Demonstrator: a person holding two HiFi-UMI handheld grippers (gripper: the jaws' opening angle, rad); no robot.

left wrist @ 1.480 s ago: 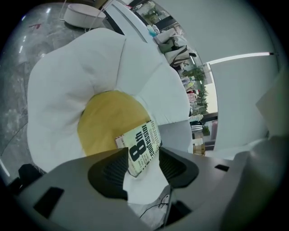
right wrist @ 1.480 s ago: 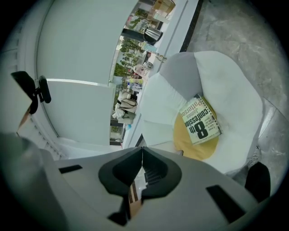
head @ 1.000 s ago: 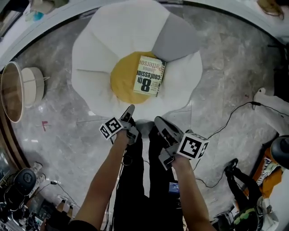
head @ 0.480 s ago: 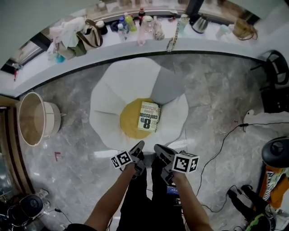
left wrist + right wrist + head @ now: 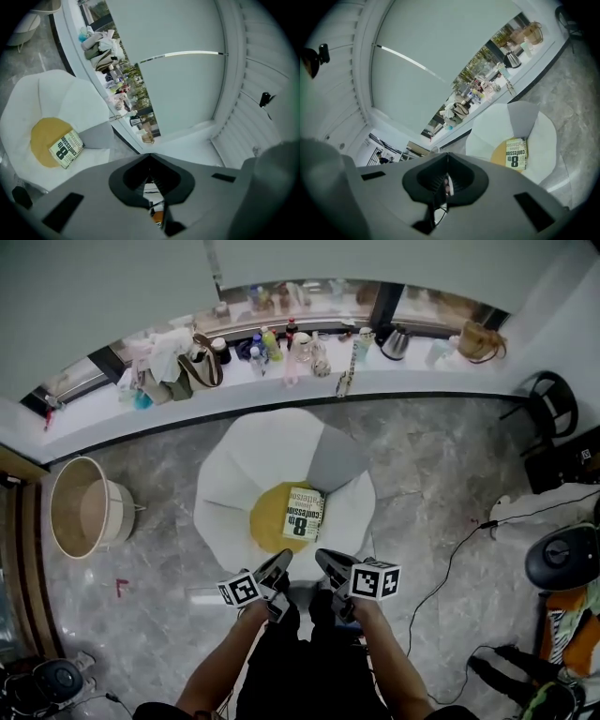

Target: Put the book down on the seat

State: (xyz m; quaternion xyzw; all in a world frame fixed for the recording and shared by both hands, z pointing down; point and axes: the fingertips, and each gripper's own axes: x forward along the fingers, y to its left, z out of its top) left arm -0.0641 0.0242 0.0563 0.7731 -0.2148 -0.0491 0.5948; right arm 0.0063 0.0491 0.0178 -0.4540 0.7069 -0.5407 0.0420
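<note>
The left hand-held gripper (image 5: pixel 279 564) has its jaws pressed together with nothing between them, and its own view (image 5: pixel 149 158) shows the same: two dark pads meeting, with only the room beyond. The right hand-held gripper (image 5: pixel 329 562) looks just as empty, its jaws closed on each other (image 5: pixel 447 157). Both are held side by side close in front of the person, over the grey floor (image 5: pixel 441 474) just off the near edge of the seat (image 5: pixel 253 451), and neither touches anything.

Further out, the book (image 5: pixel 305 513) lies flat, cover up, on the yellow middle of the white, petal-shaped seat, toward the right edge of that yellow patch and just short of the grey petal (image 5: pixel 336 460). Both gripper views show it there too, alone on the cushion (image 5: pixel 66 149) (image 5: pixel 516 153), well apart from either tool.

From where I stand the job looks finished: the book is down, resting square and steady, and nothing is gripping it. I see nothing left to do.
</note>
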